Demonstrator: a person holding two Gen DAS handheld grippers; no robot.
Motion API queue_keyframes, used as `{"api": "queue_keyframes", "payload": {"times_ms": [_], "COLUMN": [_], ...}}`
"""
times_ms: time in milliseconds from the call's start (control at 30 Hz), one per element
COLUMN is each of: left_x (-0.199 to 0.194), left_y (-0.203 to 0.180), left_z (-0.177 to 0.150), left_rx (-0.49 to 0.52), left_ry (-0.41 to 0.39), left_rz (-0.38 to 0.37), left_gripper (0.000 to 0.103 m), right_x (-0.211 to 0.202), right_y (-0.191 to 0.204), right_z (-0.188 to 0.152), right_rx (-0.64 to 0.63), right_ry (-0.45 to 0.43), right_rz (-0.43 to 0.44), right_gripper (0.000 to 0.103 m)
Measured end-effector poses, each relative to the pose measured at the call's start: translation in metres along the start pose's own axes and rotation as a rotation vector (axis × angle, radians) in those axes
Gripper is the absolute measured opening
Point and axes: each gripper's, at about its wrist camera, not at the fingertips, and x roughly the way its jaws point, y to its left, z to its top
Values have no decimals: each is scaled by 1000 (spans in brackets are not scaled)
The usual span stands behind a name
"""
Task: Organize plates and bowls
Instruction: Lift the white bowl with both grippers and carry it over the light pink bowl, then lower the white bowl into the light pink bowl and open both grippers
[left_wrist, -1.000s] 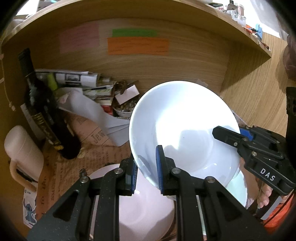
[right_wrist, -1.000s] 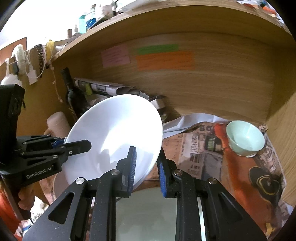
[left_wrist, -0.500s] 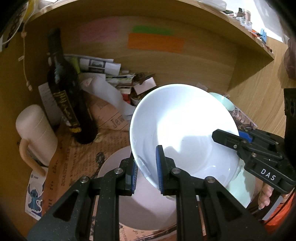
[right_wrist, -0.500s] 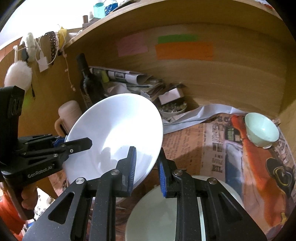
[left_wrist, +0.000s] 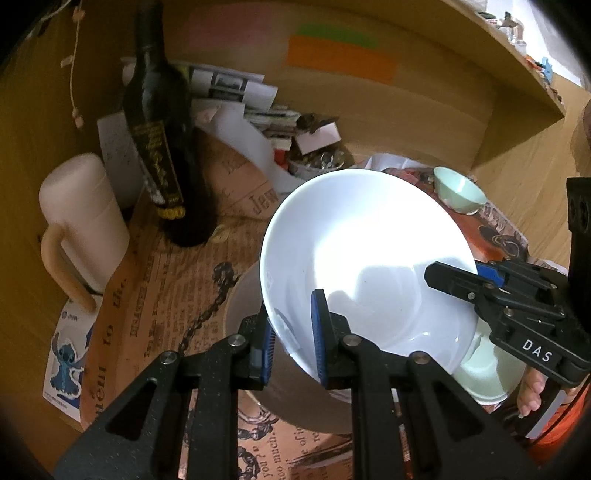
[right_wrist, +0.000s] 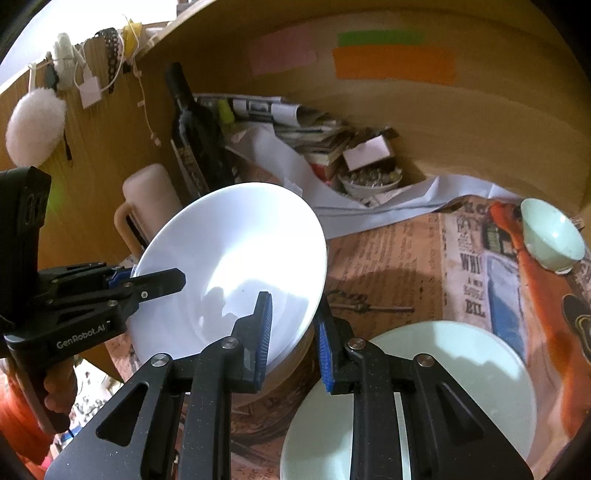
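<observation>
A white bowl (left_wrist: 362, 251) hangs tilted over the newspaper-covered shelf, held by its rim from two sides. My left gripper (left_wrist: 291, 332) is shut on its near-left rim, one pad inside and one outside. My right gripper (right_wrist: 291, 325) is shut on the opposite rim, and the left wrist view shows it at the right (left_wrist: 454, 280). In the right wrist view, the white bowl (right_wrist: 236, 258) has the left gripper (right_wrist: 159, 280) on its left edge. A pale, wider dish (left_wrist: 243, 302) lies right under the bowl. A pale green plate (right_wrist: 443, 369) lies beside it, and a small pale green bowl (right_wrist: 550, 240) stands farther right.
A dark wine bottle (left_wrist: 162, 147) and a cream mug (left_wrist: 81, 221) stand at the left wall. Stacked papers (left_wrist: 240, 96) and a small dish of trinkets (right_wrist: 373, 181) fill the back. Wooden walls close the nook on three sides. A person's fingers (left_wrist: 532, 391) hold the right gripper.
Both grippers have sunk and moved forward with the white bowl, bringing it closer over the pale dish. More of the shelf floor and the small green bowl now show. Both grips are unchanged.
</observation>
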Motion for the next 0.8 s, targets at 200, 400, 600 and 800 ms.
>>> {"api": "queue_keyframes", "payload": {"times_ms": [200, 400, 600, 800], "left_x": [6, 4, 6, 5], "left_y": [8, 14, 18, 15], "left_z": [-7, -10, -13, -14], "left_rx": [-18, -25, -25, -9], "left_ry": [26, 30, 45, 43], "left_rz": [4, 17, 22, 29], "left_gripper": [18, 18, 18, 18], "right_x": [10, 18, 21, 21], "right_y": [4, 8, 8, 7], "right_z": [-5, -6, -7, -5], "right_rx": [-6, -15, -14, -18], "right_ry": [36, 62, 74, 75], "right_rz": [15, 33, 39, 37], "right_gripper": [21, 21, 21, 21]}}
